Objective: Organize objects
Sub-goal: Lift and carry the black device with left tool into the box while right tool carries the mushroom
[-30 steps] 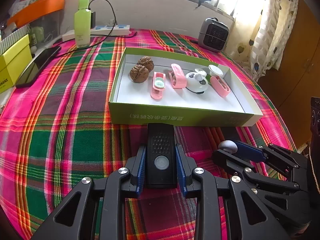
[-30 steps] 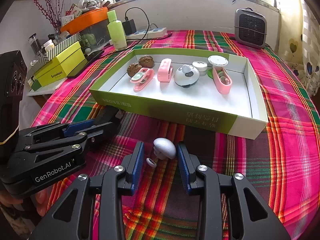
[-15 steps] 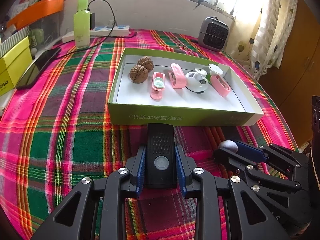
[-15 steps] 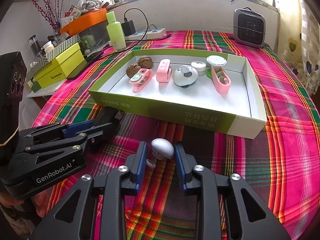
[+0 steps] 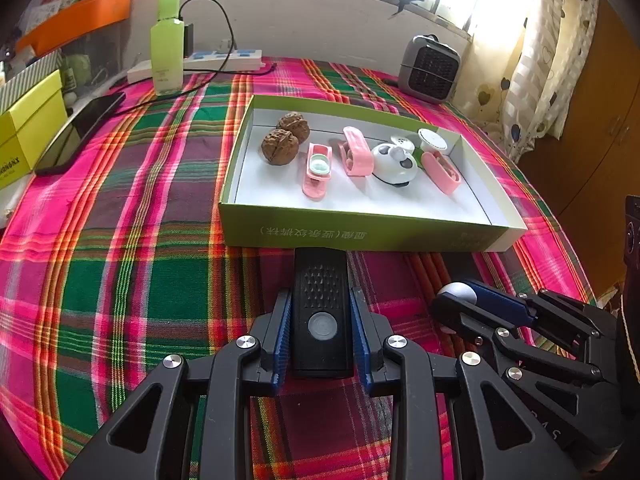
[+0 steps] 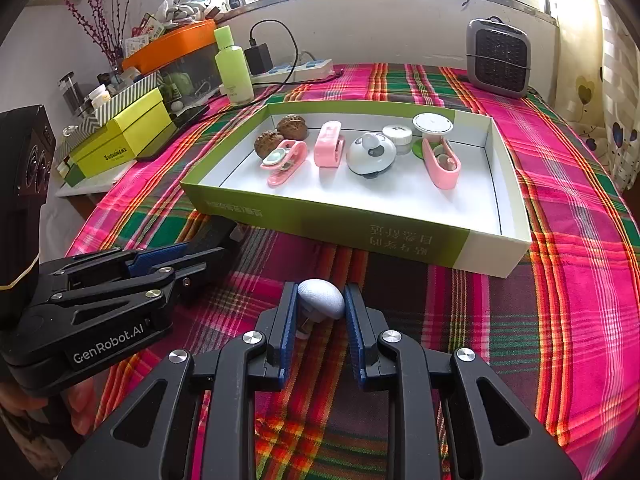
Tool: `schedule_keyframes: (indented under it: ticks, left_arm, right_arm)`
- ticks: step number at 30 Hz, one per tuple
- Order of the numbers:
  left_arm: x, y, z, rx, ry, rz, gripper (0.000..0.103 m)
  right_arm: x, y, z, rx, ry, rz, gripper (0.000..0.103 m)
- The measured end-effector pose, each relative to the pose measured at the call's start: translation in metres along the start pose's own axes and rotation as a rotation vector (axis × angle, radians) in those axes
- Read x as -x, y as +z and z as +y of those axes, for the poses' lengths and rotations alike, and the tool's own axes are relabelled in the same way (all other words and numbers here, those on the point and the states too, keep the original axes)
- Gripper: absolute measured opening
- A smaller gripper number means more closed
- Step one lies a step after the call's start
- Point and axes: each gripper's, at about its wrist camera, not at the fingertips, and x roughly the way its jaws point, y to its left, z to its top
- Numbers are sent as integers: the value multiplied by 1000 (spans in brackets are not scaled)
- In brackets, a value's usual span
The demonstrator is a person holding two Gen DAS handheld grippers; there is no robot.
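My left gripper [image 5: 321, 312] is shut on a black rectangular device [image 5: 321, 300] with a round button, low over the plaid cloth just in front of the green box [image 5: 360, 234]. My right gripper [image 6: 321, 304] is shut on a small grey mushroom-shaped object [image 6: 321, 299], also in front of the box [image 6: 320, 220]; it shows in the left wrist view [image 5: 458, 292] too. The box holds two walnuts [image 5: 284, 140], pink clips [image 5: 316, 168] and a white round gadget [image 5: 394, 162].
A green bottle [image 5: 167, 44], power strip [image 5: 208, 64], phone [image 5: 80, 132] and yellow box [image 5: 24, 132] stand at the left and back. A small grey heater [image 5: 430, 68] stands at the back right. The left gripper shows at the left of the right wrist view [image 6: 192, 256].
My right gripper's fingers have closed in onto the grey mushroom-shaped object. My left gripper keeps hold of the black device and has barely moved.
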Motion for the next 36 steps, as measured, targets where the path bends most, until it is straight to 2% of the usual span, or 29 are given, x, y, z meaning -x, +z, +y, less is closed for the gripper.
schedule_keyframes:
  ticks: [23, 36]
  left_arm:
    - [22, 2, -9, -16, -11, -22, 25]
    - [29, 22, -19, -37, -24, -49, 25]
  right_arm:
    - [17, 4, -1, 2, 20, -48, 24]
    - [32, 19, -12, -16, 5, -104, 24]
